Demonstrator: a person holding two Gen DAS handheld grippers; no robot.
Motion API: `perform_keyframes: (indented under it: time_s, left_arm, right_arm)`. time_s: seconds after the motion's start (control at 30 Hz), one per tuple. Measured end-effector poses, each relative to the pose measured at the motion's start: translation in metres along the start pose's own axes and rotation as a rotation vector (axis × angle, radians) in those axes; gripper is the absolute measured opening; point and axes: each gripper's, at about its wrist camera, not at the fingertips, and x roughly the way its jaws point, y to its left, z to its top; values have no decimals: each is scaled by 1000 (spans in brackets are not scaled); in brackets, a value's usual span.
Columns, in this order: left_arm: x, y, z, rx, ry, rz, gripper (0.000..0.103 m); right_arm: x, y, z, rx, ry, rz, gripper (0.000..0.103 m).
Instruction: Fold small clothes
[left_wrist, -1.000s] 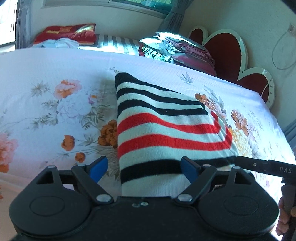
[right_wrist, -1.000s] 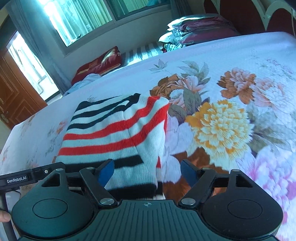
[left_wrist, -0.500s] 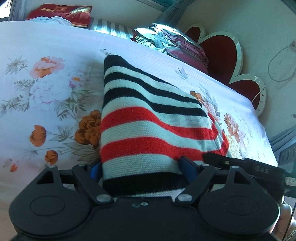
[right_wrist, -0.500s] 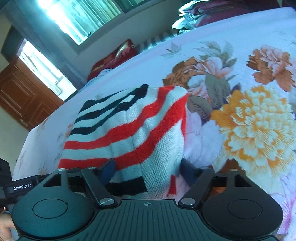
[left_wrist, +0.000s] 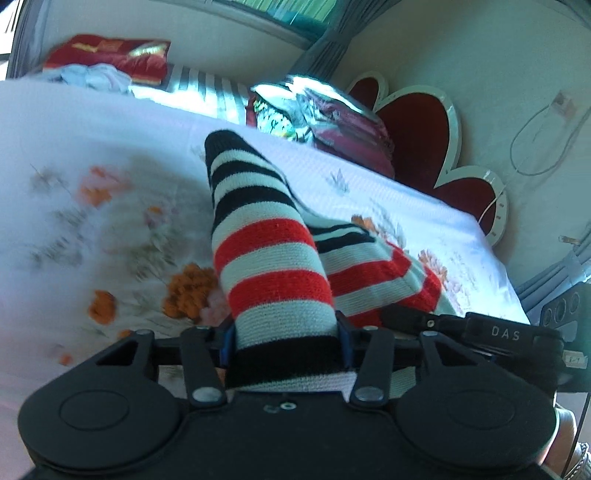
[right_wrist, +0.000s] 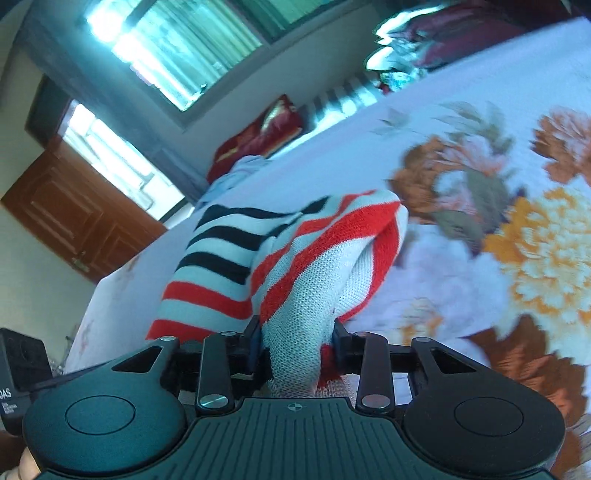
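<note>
Left wrist view: the left gripper (left_wrist: 282, 338) has its fingers (left_wrist: 226, 341) closed on the near hem of the striped sweater (left_wrist: 271, 266), a knit in black, red and pale bands. The cloth rises bunched from the fingers and runs away toward the far edge of the bed (left_wrist: 92, 147), whose cover is floral. The right gripper (left_wrist: 461, 328) shows just beside it, at the garment's other near corner.

Right wrist view: the right gripper (right_wrist: 295, 349) is clamped on the striped sweater (right_wrist: 295, 258) too, with a thick fold pinched between its fingers (right_wrist: 340, 334). The rest trails over the bed (right_wrist: 480, 295) toward its left edge.

The knit looks soft, light and stretchy, likely to sag and bunch, not slippery or fragile. Holding it at the hem corners, one in each gripper, seems the right grip; keeping mild tension between them should stop the fold collapsing.
</note>
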Motion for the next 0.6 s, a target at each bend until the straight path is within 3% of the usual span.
perform_keyframes:
  time_s: [0.23, 0.6]
  left_arm:
    - [-73, 50, 13, 20, -62, 26, 48]
    - [-189, 191, 22, 48, -93, 61, 48]
  right_arm:
    - [22, 83, -17, -27, -17, 57, 35]
    - [113, 248, -97, -59, -30, 62, 35]
